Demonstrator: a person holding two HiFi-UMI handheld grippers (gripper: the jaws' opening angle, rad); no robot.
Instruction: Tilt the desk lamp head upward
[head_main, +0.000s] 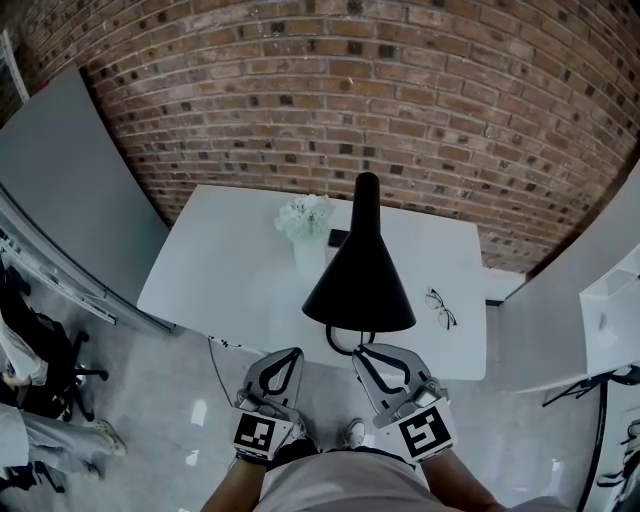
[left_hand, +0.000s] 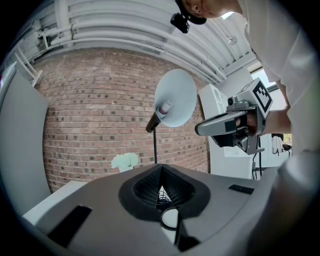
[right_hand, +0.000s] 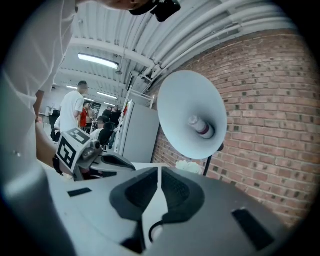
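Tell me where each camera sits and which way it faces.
Head view: on the head, facing steeply down at the table and lamp; left gripper, right gripper and shirt show.
Left gripper view: on the left gripper, facing along its jaws into the lamp; right gripper and shirt show at right.
Right gripper view: on the right gripper, facing into the lamp too; left gripper and shirt show at left.
Shared: lamp, flowers, brick wall.

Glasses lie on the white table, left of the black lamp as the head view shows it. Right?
Not quite. The glasses do lie on the white table, but right of the black lamp, not left. The head view shows this.
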